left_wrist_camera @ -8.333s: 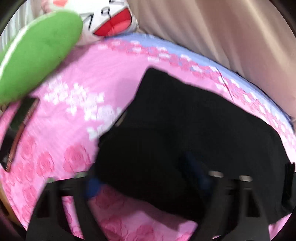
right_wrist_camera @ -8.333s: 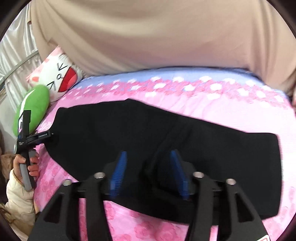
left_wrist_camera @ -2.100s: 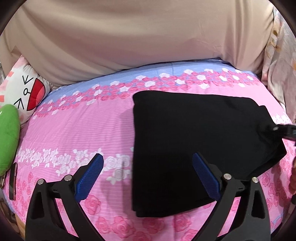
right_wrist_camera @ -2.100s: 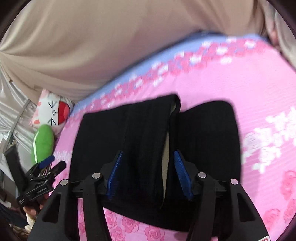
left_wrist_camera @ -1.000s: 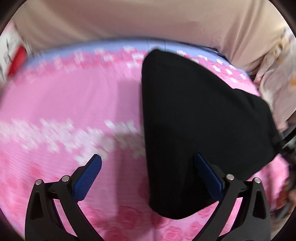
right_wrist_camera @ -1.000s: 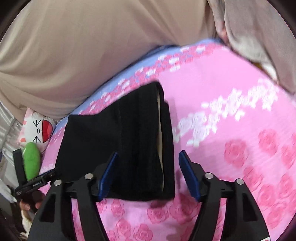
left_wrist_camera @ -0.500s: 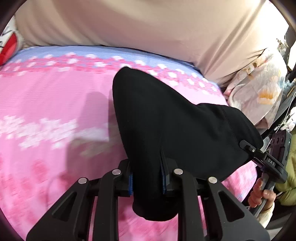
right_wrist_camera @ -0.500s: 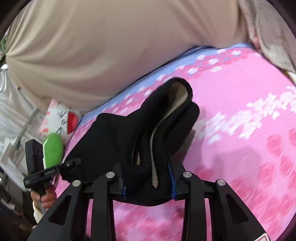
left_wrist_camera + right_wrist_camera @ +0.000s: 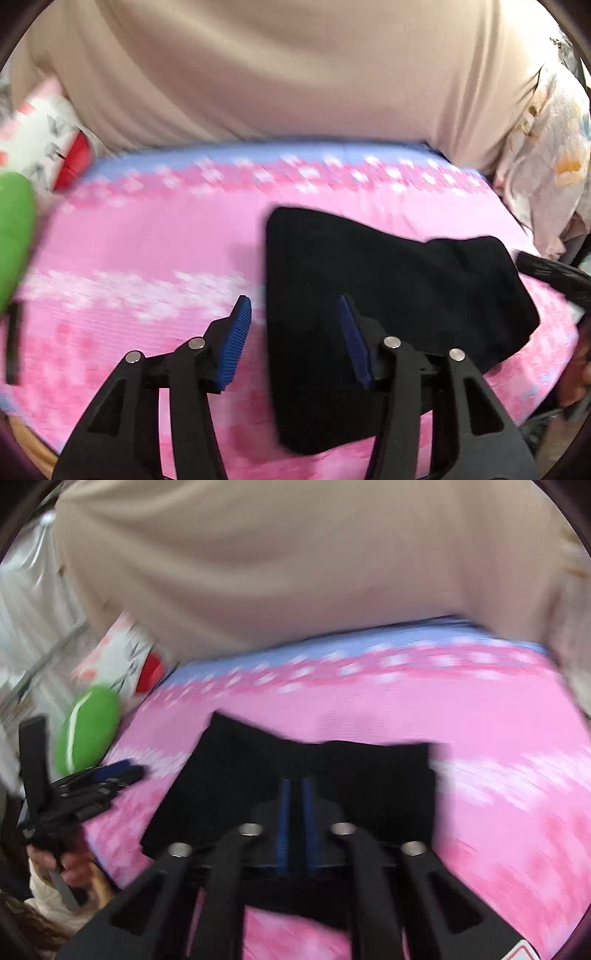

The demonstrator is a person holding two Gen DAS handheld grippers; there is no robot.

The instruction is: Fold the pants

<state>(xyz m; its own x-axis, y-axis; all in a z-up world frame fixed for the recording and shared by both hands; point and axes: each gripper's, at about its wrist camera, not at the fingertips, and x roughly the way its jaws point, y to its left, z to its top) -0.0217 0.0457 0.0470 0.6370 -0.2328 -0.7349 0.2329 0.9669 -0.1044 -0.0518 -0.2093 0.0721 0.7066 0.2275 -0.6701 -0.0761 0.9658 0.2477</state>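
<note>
We are opening the left gripper (image 9: 291, 339), nothing pinched | right gripper (image 9: 295, 812) is closing down, blue pads together, empty | folded pants (image 9: 388, 280) are lying on the pink bedsheet (image 9: 129, 240), long axis sideways, just ahead of both grippers.
</note>
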